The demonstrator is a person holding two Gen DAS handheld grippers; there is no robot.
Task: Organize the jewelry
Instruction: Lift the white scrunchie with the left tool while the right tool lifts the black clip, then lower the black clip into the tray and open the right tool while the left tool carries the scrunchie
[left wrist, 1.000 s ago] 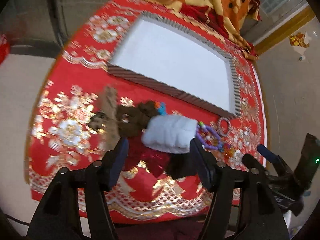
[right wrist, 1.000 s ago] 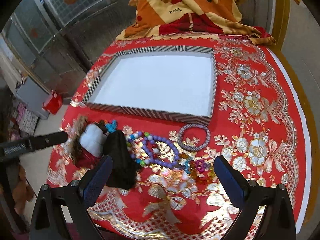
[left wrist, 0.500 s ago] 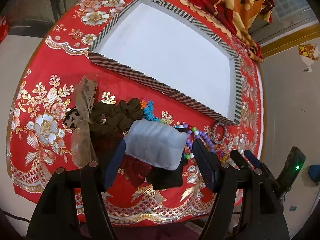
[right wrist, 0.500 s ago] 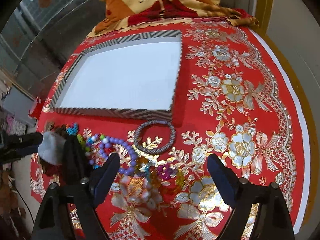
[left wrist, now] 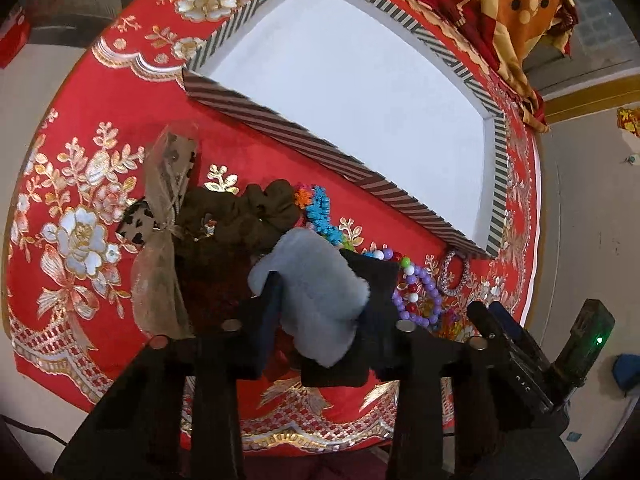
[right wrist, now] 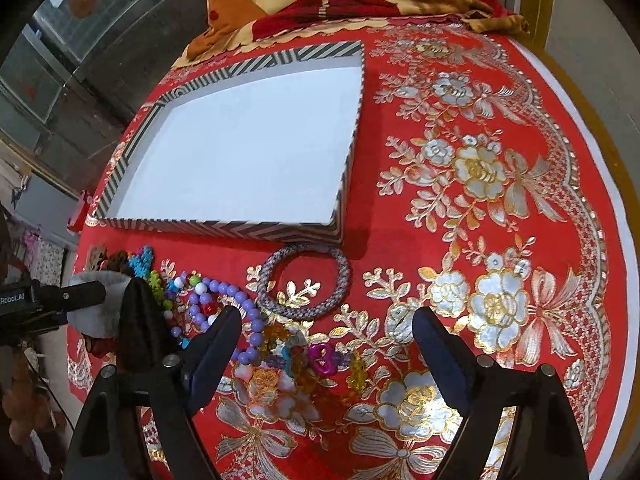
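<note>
Left wrist view: my left gripper [left wrist: 320, 312] is closing on the grey scrunchie [left wrist: 316, 288]; my right gripper [right wrist: 326, 340] is closing too, apart over coloured beads [right wrist: 304, 360].

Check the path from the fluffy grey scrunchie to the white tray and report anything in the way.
The left gripper is closing on the grey scrunchie. Between it and the striped tray lie the brown scrunchie and the blue beaded band on the cloth. The tray's raised wall also has to be cleared.

The left gripper [left wrist: 320, 316] jaws are closing around the grey scrunchie [left wrist: 316, 292].
</note>
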